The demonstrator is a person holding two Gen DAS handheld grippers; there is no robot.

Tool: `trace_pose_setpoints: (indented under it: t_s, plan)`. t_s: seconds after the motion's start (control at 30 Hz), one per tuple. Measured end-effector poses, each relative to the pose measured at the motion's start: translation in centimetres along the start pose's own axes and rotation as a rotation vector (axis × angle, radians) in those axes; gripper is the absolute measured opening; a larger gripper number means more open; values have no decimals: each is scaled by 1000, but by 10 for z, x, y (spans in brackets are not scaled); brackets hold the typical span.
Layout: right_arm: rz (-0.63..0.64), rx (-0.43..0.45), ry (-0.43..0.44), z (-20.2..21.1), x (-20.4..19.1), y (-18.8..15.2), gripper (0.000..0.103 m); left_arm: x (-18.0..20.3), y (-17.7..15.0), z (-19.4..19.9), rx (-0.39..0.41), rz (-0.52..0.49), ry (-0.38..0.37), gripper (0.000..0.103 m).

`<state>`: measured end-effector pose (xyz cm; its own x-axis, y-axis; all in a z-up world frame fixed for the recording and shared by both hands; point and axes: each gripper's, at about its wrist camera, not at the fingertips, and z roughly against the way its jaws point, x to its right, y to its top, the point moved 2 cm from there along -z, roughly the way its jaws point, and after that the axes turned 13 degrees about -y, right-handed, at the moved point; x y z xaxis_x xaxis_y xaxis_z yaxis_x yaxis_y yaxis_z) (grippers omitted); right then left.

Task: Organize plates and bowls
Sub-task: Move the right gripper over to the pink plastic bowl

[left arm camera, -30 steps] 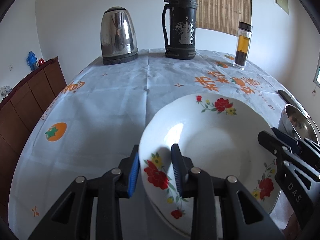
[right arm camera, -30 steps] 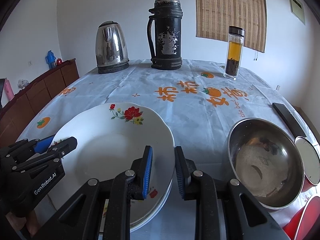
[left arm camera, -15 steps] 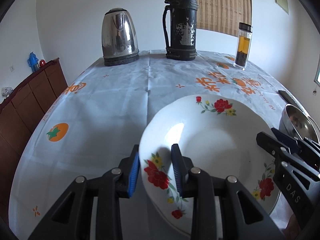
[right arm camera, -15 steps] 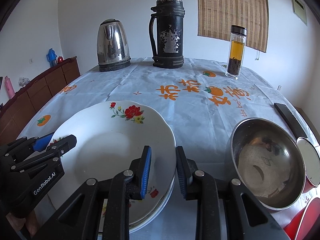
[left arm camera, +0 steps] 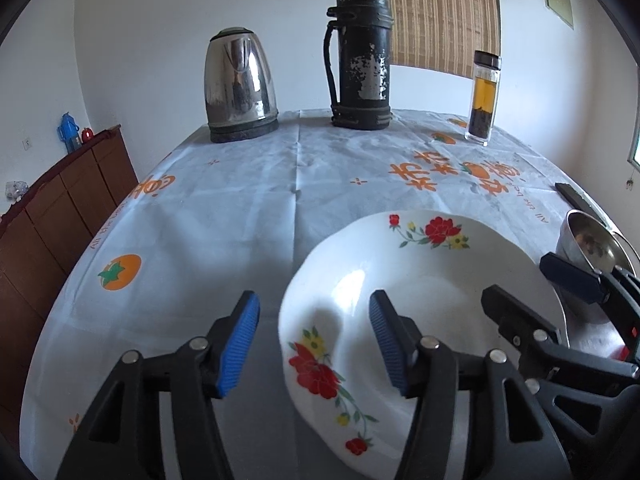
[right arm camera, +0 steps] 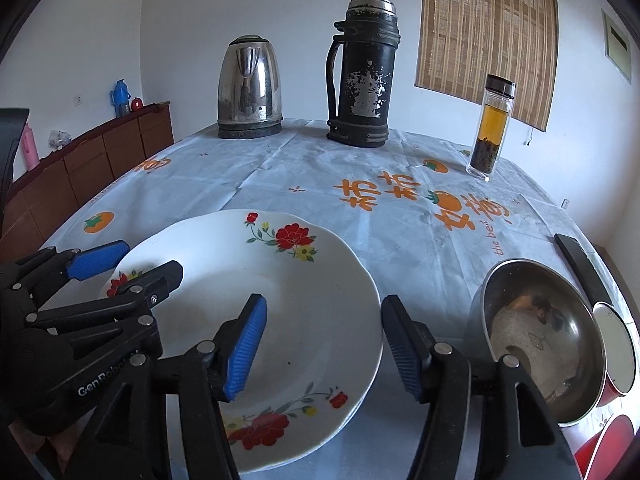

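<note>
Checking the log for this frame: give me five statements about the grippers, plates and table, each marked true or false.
1. The left gripper is open, its pads either side of the floral plate's rim. True.
2. The right gripper is shut on the plate. False: it is open.
3. The steel bowl sits to the right of the plate. True.
4. The kettle lies on its side. False: it stands upright, beside the black flask.
5. The glass bottle is empty. False: it holds amber liquid.

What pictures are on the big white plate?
Red flowers with small yellow ones and green leaves around the rim of the plate. The right wrist view shows them best.
</note>
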<state>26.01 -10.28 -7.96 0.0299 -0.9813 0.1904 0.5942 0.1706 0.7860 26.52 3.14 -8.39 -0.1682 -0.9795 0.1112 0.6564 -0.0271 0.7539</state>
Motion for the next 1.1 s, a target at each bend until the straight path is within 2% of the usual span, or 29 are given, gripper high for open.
trace_pose_setpoints:
  t_s: [0.27, 0.33, 0.67, 0.93, 1.1]
  plan:
    - [-16, 9, 9, 1, 3, 1, 67, -6, 0, 1, 8, 17, 11, 70]
    - [-19, 15, 8, 2, 3, 1, 69, -6, 0, 1, 11, 19, 12, 70]
    - [-36, 49, 4, 7, 7, 1, 69, -9, -1, 1, 16, 34, 12, 71]
    - [-51, 135, -7, 22, 10, -1, 69, -15, -1, 5, 40, 65, 26, 71]
    - [-95, 239, -6, 41, 19, -3, 69, -14, 3, 20, 115, 62, 46, 71]
